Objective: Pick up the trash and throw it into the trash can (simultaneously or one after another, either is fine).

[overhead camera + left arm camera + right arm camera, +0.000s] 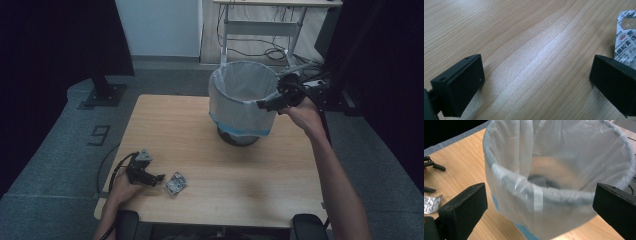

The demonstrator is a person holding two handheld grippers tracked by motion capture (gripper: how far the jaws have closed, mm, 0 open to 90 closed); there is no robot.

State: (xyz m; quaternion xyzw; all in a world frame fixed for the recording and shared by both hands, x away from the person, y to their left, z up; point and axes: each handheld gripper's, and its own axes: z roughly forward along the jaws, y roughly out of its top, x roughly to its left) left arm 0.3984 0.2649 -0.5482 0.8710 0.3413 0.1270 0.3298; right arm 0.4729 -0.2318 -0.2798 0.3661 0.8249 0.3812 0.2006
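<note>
A mesh waste bin [242, 102] lined with a translucent white bag stands at the table's far middle; its rim [554, 195] lies between my right jaws. My right gripper [267, 102] hovers at the bin's right rim, open and holding nothing. A crumpled silver blister pack [175, 183] lies near the front left of the table. My left gripper [154, 178] rests low on the table just left of it, open, with bare wood between the jaws. The pack's printed foil [625, 42] peeks past the right jaw. The same pack [431, 203] lies at the left of the right gripper view.
The wooden table [200, 145] has dark floor around it. A black stand base [102, 92] sits on the floor at far left. A desk frame with cables [260, 30] stands behind the table.
</note>
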